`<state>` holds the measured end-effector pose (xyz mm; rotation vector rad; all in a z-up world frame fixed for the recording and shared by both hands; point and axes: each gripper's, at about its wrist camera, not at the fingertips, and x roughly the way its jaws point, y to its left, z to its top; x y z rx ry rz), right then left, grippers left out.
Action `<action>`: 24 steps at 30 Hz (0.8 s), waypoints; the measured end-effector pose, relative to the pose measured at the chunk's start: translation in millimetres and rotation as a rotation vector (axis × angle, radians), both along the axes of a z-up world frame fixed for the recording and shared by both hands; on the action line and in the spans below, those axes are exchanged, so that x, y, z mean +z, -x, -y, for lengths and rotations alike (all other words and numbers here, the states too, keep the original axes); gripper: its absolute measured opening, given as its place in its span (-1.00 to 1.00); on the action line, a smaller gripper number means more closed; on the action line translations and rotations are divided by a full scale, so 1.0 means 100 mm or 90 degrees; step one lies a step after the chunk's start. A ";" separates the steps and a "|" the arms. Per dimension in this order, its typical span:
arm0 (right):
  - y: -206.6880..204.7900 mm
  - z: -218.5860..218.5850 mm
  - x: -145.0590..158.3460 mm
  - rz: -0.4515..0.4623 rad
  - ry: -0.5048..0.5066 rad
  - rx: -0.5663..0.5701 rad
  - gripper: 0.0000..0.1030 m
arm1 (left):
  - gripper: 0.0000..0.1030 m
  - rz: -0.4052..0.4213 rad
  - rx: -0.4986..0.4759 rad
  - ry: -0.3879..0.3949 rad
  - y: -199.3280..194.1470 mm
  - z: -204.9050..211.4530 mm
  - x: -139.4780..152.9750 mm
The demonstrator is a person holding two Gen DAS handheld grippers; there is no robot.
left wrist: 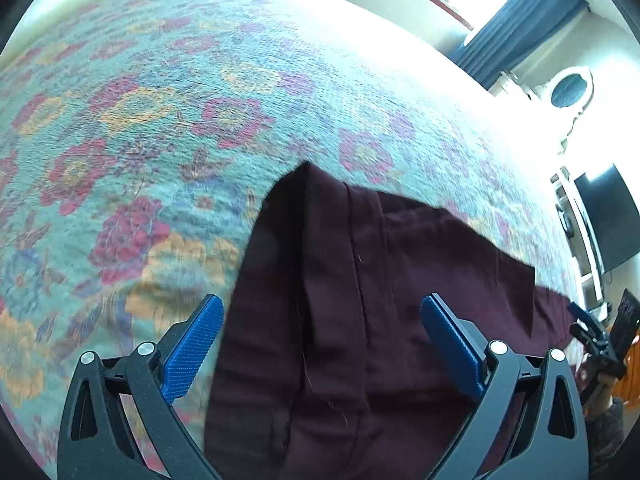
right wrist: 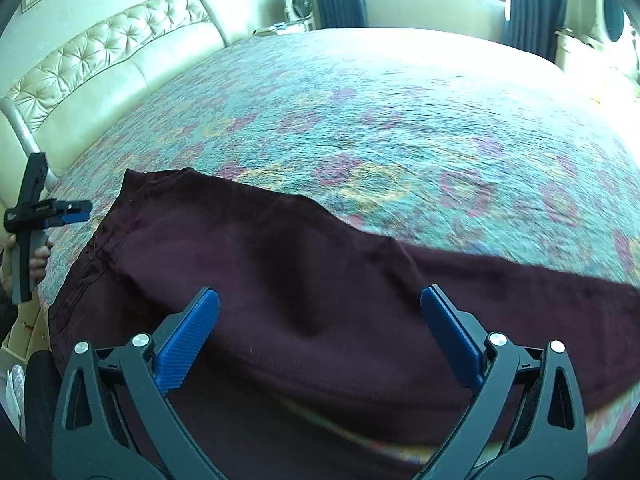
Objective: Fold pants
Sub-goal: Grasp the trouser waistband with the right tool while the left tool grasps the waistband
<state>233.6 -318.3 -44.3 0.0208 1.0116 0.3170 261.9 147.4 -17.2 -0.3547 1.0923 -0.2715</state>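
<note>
Pants [right wrist: 320, 300]: dark maroon, spread flat on the flowered bedspread [right wrist: 400, 120], near its front edge.
Left gripper [left wrist: 322, 344]: jaws spread wide above the pants, gripping nothing.
Right gripper [right wrist: 320, 336]: jaws spread wide over the pants, empty.
Headboard [right wrist: 100, 64]: cream, tufted, far left.

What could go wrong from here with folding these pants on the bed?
Both grippers, left and right, are open with nothing held, so a grab could pinch the flowered bedspread along with the dark pants. The pants already show ridges and a fold near the left gripper, and folding over them may set creases. One part lies near the bed's edge in the right view and might slip off if tugged.
</note>
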 end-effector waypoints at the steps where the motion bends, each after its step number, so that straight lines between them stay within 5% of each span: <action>1: -0.17 -0.04 -0.06 -0.013 0.007 0.016 0.96 | 0.91 -0.003 0.005 -0.001 -0.13 -0.03 -0.05; 8: -0.81 -0.36 -0.43 -0.090 0.005 0.105 0.91 | 0.90 0.030 -0.123 -0.106 -0.65 0.20 -0.24; 10: -0.88 -0.42 -0.51 -0.113 0.012 0.127 0.58 | 0.89 0.031 -0.143 -0.102 -0.70 0.25 -0.26; 11: -0.90 -0.44 -0.54 -0.129 0.015 0.134 0.07 | 0.81 0.030 -0.146 -0.100 -0.72 0.28 -0.27; 12: -0.90 -0.46 -0.59 -0.146 0.022 0.139 -0.22 | 0.38 0.026 -0.155 -0.094 -0.75 0.30 -0.27; 14: -0.86 -0.48 -0.64 -0.157 0.041 0.146 -0.41 | 0.07 0.027 -0.184 -0.093 -0.75 0.36 -0.25; 15: -0.84 -0.48 -0.62 -0.157 0.038 0.147 -0.64 | -0.14 0.027 -0.191 -0.096 -0.74 0.39 -0.25; 17: -0.79 -0.46 -0.54 -0.152 0.027 0.134 -0.77 | -0.66 0.018 -0.218 -0.065 -0.72 0.42 -0.21; 24: -0.18 -0.48 0.19 -0.020 0.040 0.114 -0.82 | -0.79 0.074 -0.226 -0.044 -0.41 0.38 0.25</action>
